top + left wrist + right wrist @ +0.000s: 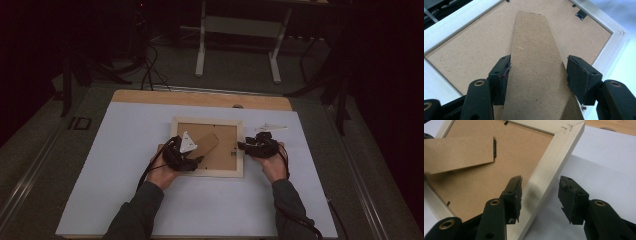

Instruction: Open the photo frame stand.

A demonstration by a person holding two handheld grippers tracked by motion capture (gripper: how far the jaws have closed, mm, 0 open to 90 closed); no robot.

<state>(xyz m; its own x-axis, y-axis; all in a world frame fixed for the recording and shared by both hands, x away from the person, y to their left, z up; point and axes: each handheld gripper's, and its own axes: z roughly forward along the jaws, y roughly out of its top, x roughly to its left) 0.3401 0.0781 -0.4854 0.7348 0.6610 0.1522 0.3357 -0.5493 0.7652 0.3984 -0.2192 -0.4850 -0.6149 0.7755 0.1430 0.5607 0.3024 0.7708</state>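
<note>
A pale wooden picture frame [207, 173] lies face down on the white mat, its brown backing board [469, 47] up. A cardboard stand strip [207, 142] is hinged to the backing and slants up toward my left gripper [198, 159]. In the left gripper view that gripper [539, 62] is open, the stand [536, 75] between its jaws: the left jaw touches one edge, the right jaw stands just off the other. My right gripper [242, 146] is open astride the frame's right rail [549, 162]. In the right gripper view there are gaps on both sides of the rail at my right gripper [540, 183].
The white mat [125, 165] covers a wooden table [200, 98] with free room to the left and in front of the frame. Small black clips [580, 15] hold the backing in. A white desk base [240, 30] and cables [150, 70] are on the floor behind.
</note>
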